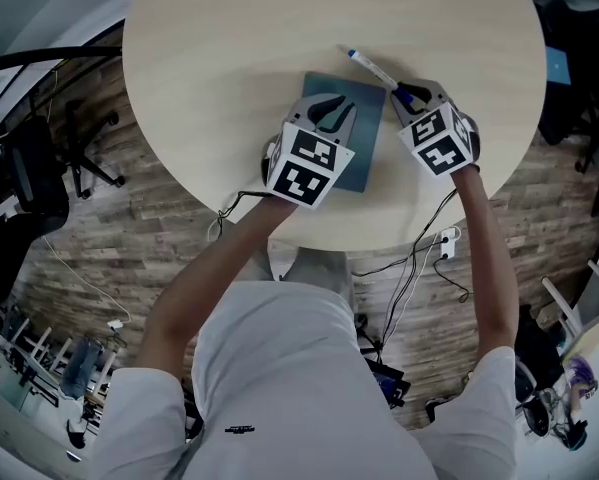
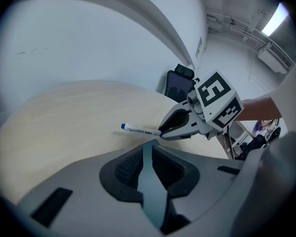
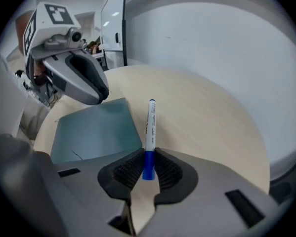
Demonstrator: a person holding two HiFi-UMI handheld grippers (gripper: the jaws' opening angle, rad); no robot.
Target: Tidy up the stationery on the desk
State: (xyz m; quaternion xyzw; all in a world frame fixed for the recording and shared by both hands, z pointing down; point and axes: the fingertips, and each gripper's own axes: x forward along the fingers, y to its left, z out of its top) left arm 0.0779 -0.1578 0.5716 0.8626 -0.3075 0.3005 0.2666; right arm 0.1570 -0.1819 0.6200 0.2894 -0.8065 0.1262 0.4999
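Observation:
A white marker [image 1: 369, 68] with a blue cap lies on the round pale wooden table [image 1: 229, 48], pointing away to the upper left. My right gripper [image 1: 407, 93] is shut on its blue capped end; in the right gripper view the pads [image 3: 130, 171] squeeze the marker [image 3: 150, 122] from both sides. A teal notebook [image 1: 364, 133] lies flat just left of the marker. My left gripper [image 1: 324, 113] is shut on the notebook's near edge, and the thin teal cover [image 2: 150, 177] shows between its pads. The two grippers sit side by side.
The table's front edge [image 1: 379, 243] runs just under my hands. Off the table, a black office chair [image 1: 39, 168] stands at the left. Cables and a white power strip [image 1: 447, 240] lie on the wood floor below the right arm.

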